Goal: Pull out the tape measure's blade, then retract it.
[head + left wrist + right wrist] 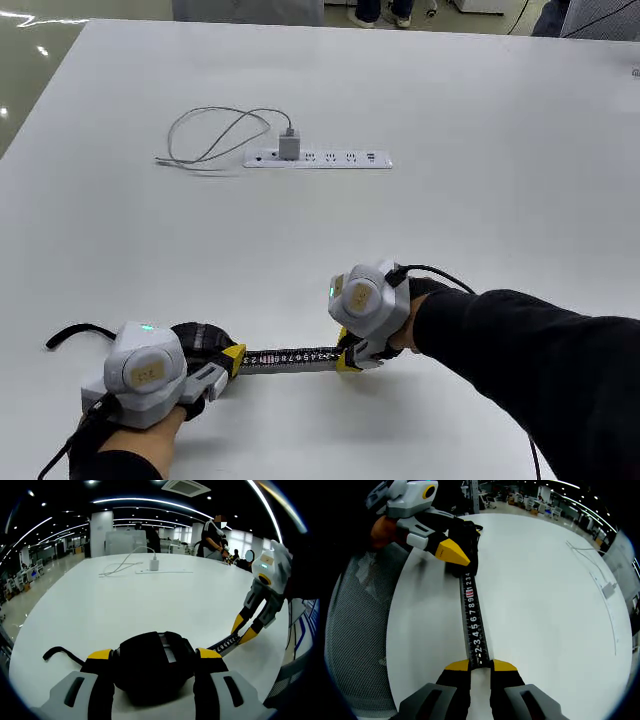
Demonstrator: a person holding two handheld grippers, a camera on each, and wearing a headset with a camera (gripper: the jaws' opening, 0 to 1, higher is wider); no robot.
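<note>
Head view: on the table (450,200), the left gripper (222,368) clamped the tape measure (203,342); the right gripper (350,360) pinched the tip of the blade (290,357), which was out a short way

Left gripper view: the case (152,665) looked hard and chunky, a sound hold

Right gripper view: the blade looked thin, springy and probably slippery, best held at its end

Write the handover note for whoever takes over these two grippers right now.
Left gripper: shut on the tape measure case, down on the white table.
Right gripper: shut on the free end of the blade.
Done: the blade is partly out and runs straight from the case to the right gripper, low along the table.
Left: pull further if more length is wanted, then let the blade retract into the case.
</note>
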